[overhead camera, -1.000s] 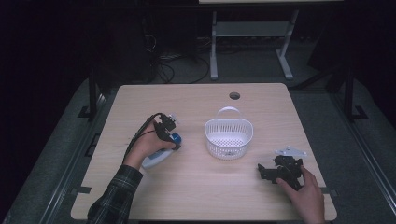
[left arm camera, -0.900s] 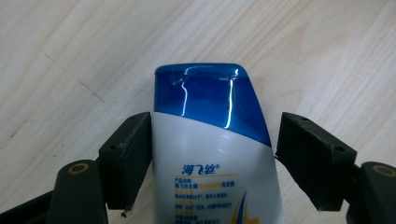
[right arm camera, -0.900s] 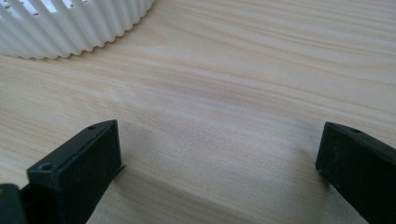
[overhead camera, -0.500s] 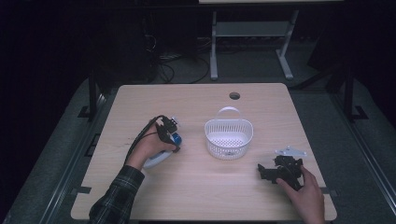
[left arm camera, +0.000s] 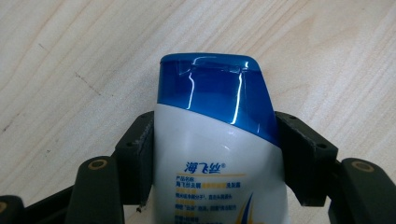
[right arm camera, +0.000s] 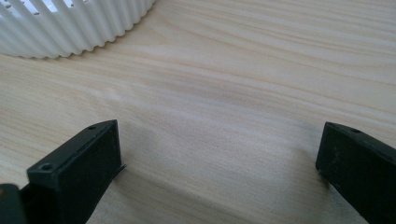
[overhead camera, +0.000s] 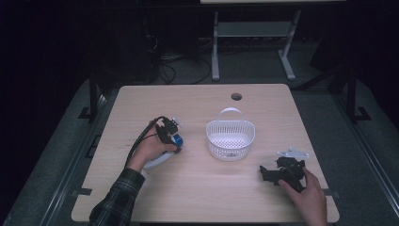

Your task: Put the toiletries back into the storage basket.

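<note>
Item: white bottle [left arm camera: 219,177], blue cap [left arm camera: 217,95], lying on table [overhead camera: 197,193] left of white basket [overhead camera: 230,139].
Left gripper [left arm camera: 215,154]: jaws clamped on bottle's 2 sides just below cap.
Risk: glossy tapering body may slide out on lift; grip sits near 1 end, so bottle could swing.
Right gripper [right arm camera: 219,158]: jaws spread, nothing between, resting low on table near basket.
Left hand [overhead camera: 149,149]: wrist apparently angled inward; high view too small to confirm.

1. From above, my wooden table [overhead camera: 207,193] is evenly lit; the room around it is very dark.
2. My left gripper view is sharp, with white glare streaks on the shampoo bottle's blue cap [left arm camera: 212,91].
3. My right gripper view blurs the near jaws.
</note>
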`<state>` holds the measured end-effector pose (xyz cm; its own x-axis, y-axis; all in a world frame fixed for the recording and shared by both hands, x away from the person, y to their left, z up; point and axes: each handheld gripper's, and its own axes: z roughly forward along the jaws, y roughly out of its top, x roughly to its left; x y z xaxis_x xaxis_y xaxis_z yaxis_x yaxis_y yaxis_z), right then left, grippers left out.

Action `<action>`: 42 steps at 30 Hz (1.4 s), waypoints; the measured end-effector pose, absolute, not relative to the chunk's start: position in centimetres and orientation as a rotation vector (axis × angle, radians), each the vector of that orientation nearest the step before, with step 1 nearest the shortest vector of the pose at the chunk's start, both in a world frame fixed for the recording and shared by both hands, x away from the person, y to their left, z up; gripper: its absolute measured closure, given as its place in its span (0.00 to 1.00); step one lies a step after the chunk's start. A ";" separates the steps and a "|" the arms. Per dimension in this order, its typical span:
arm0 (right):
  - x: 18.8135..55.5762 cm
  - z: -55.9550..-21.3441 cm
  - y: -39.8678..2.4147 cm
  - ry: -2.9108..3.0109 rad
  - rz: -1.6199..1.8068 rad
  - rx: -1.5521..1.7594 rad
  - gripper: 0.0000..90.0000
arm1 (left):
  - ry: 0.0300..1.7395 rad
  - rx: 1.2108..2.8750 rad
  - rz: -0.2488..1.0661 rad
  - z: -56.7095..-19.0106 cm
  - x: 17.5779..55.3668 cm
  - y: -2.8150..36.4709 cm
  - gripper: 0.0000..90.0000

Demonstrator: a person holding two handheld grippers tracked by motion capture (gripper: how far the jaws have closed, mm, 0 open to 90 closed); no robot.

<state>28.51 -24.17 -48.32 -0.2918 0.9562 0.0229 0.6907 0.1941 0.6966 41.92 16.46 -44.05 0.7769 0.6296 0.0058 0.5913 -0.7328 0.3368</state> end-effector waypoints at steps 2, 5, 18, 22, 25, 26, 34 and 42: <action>28.5 -48.3 -24.2 2.058 0.855 1.538 0.00 | 0.934 2.637 0.180 -43.9 41.8 16.6 0.40; 28.5 -48.3 -24.2 2.057 0.855 1.540 0.00 | 0.930 2.606 0.180 -43.4 41.5 16.9 0.40; 28.5 -48.3 -24.2 2.058 0.855 1.538 0.00 | 0.896 2.417 0.221 -41.0 39.6 18.8 0.40; 28.5 -48.3 -24.2 2.059 0.856 1.536 0.00 | 0.884 2.337 0.199 -40.2 39.2 19.6 0.40; 28.5 -48.3 -24.2 2.059 0.856 1.537 0.00 | 0.875 2.289 0.189 -39.7 39.0 20.2 0.40; 28.5 -48.3 -24.2 2.059 0.855 1.536 0.00 | 0.866 2.277 0.183 -39.5 38.9 20.4 0.40; 28.5 -48.3 -24.2 2.059 0.855 1.536 0.00 | 0.808 2.149 0.156 -37.8 38.0 21.8 0.40; 28.5 -48.3 -24.2 2.059 0.855 1.535 0.00 | 0.760 2.064 0.170 -36.3 37.3 22.9 0.40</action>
<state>28.51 -24.17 -48.31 -0.2939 0.9556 0.0216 0.6898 0.1964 0.6969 37.35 22.90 -36.28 0.8013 0.5757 -0.1626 0.4516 -0.4039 0.7956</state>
